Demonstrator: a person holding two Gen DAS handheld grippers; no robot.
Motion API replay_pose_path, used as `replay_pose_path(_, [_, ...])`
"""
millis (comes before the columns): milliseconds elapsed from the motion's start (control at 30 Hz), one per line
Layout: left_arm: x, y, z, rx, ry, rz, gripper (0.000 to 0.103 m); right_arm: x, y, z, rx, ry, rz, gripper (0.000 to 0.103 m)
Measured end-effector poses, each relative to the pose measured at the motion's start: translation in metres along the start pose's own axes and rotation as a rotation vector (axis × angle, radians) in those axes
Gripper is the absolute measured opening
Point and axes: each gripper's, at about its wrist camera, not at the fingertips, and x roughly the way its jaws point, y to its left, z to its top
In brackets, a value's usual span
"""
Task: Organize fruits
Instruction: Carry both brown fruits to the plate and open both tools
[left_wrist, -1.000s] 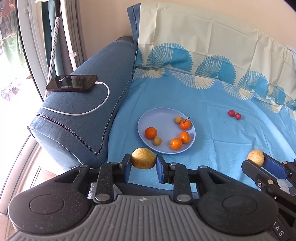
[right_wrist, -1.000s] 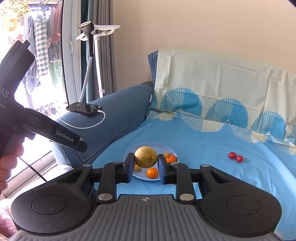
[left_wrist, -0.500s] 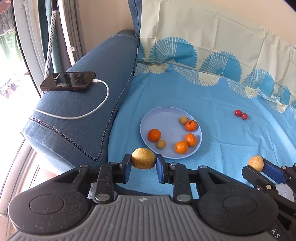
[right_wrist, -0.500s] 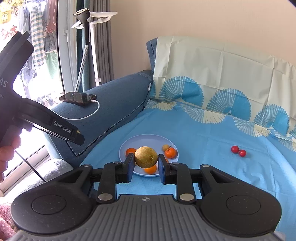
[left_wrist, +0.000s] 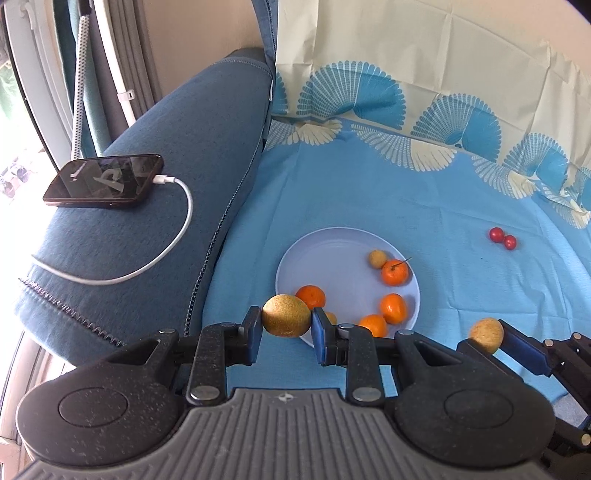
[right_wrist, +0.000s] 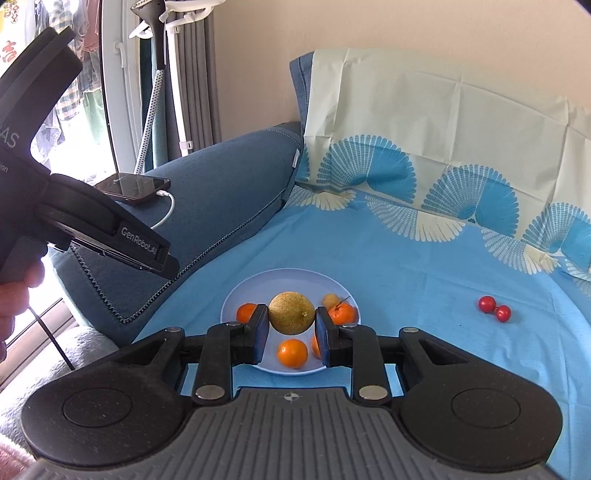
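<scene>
My left gripper (left_wrist: 286, 325) is shut on a round yellow-brown fruit (left_wrist: 286, 315), held just over the near left rim of a pale blue plate (left_wrist: 332, 251). The plate holds several oranges (left_wrist: 394, 272) and a small yellowish fruit (left_wrist: 377, 258). My right gripper (right_wrist: 291, 321) is shut on a second yellow fruit (right_wrist: 291, 313), above the near part of the same plate (right_wrist: 288, 280). In the left wrist view this right gripper (left_wrist: 493, 338) and its fruit (left_wrist: 485, 334) show at the lower right. Two red cherry tomatoes (left_wrist: 502, 238) lie on the blue sheet, right of the plate.
A blue sofa armrest (left_wrist: 177, 192) rises left of the plate, with a charging phone (left_wrist: 105, 181) and its white cable (left_wrist: 173, 240) on it. A patterned cover (left_wrist: 424, 66) drapes the backrest behind. A garment steamer pole (right_wrist: 155, 92) stands by the window. A hand (right_wrist: 14, 291) holds the left gripper.
Both grippers have moved forward and somewhat down toward the plate, each still holding its yellow fruit. The plate and its oranges now sit closer under the fingers.
</scene>
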Motion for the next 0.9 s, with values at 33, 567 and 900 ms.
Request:
replay_pose_path(33, [0.007, -0.001, 0.002, 0.001, 0.009, 0.002, 0.031, 0.008, -0.002, 0.001, 0.002, 0.007, 0.002, 0.028])
replay_pose_path(567, [0.105, -0.021, 0.028, 0.051, 0.103, 0.025, 0.031, 0.120, -0.015, 0.003, 0.006, 0.134, 0.008, 0.028])
replay_pose_path(900, [0.150, -0.027, 0.029, 0.114, 0.139, 0.047, 0.050, 0.157, -0.014, -0.004, -0.033, 0.173, 0.009, 0.029])
